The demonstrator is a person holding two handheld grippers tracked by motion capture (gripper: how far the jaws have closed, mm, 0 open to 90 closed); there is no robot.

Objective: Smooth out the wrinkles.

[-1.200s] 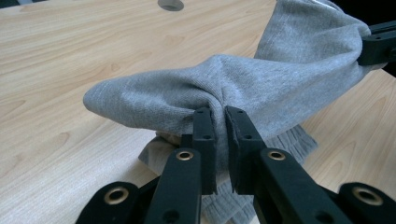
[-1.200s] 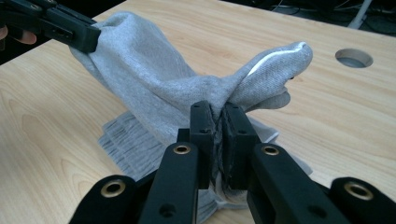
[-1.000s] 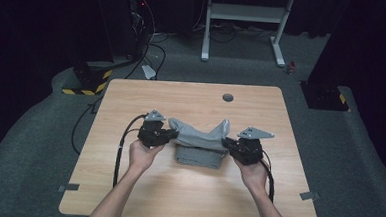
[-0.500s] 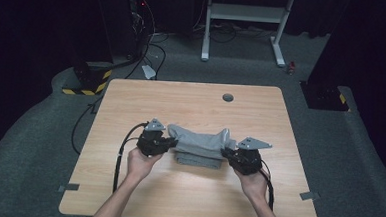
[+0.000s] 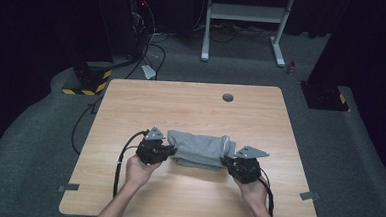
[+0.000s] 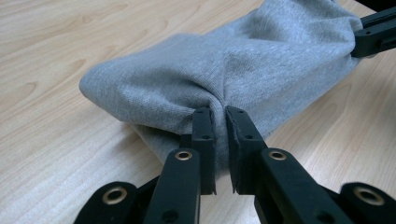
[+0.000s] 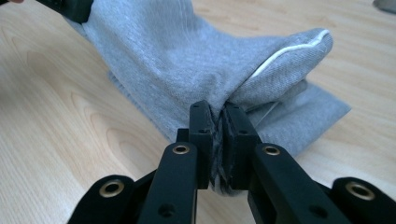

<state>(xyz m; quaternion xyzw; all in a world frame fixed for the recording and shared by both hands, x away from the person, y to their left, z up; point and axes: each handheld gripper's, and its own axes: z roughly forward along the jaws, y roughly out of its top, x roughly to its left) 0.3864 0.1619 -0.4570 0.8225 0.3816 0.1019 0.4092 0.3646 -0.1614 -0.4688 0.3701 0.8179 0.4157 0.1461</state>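
A folded grey garment (image 5: 199, 149) lies on the wooden table (image 5: 191, 108), near its front half. My left gripper (image 5: 166, 151) pinches the garment's left end, and my right gripper (image 5: 227, 161) pinches its right end. In the left gripper view the grey garment (image 6: 224, 79) bunches between the jaws of my left gripper (image 6: 220, 119), with the other gripper's jaw tip (image 6: 373, 35) at the top right. In the right gripper view my right gripper (image 7: 218, 116) is clamped on a fold of the garment (image 7: 187, 60), whose white-trimmed edge (image 7: 285, 49) curls to the right.
A round grommet hole (image 5: 227, 97) sits near the table's far edge. Behind the table stand a white metal frame (image 5: 246, 16) and a yellow-black striped base (image 5: 87, 80) with cables. Black cables (image 5: 120, 160) trail from both grippers toward the front edge.
Both grippers have come down and toward the front with the garment's ends. The garment has settled flatter on the table.
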